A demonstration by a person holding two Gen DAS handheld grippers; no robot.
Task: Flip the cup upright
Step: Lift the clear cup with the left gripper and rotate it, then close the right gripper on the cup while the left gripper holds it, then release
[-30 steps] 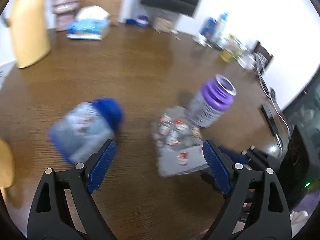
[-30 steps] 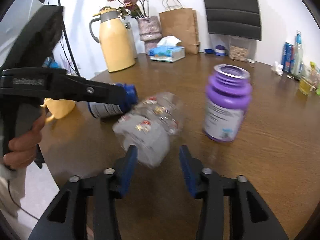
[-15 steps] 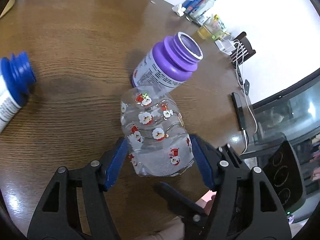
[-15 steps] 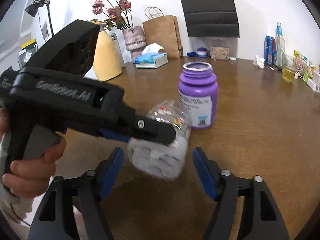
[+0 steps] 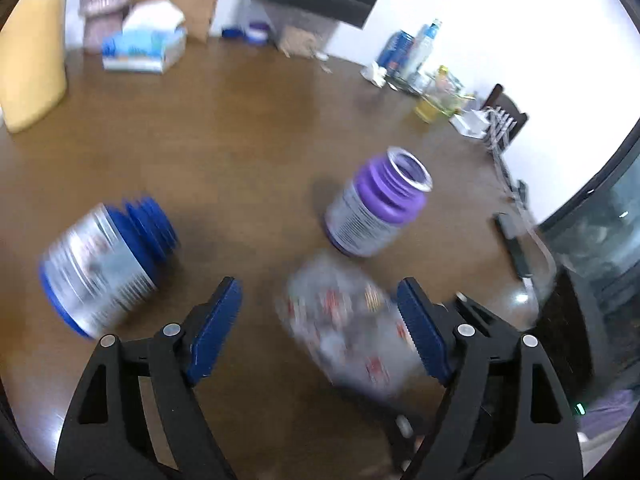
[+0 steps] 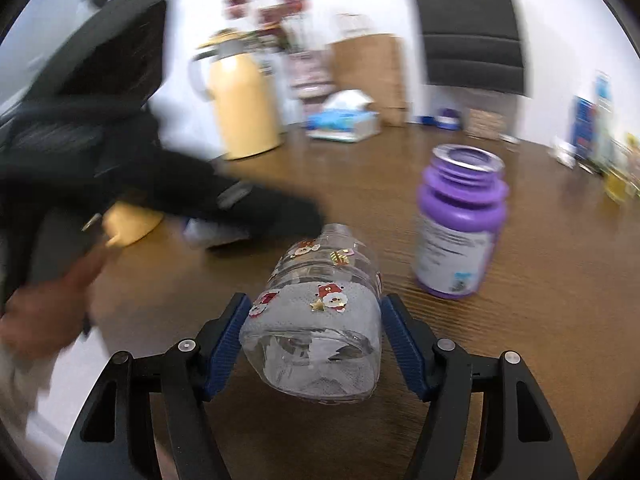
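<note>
Left hand-held gripper point(image 5: 320, 332) released, wide open, right hand-held gripper point(image 6: 314, 342) now clamping tilted cup point(image 6: 320, 320).

Clear Santa-printed cup point(image 6: 320, 320), purple jar point(image 6: 460, 220)

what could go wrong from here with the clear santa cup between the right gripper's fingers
1. The clear cup lies tilted between the blue pads of the right gripper; smooth plastic could slip or spin as it is turned.
2. The open purple bottle stands just beside it, so swinging the cup up might knock it over.
3. The left gripper hangs open right next to the cup, and the blue bottle lies on its side nearby, so a bump could set either rolling.
</note>
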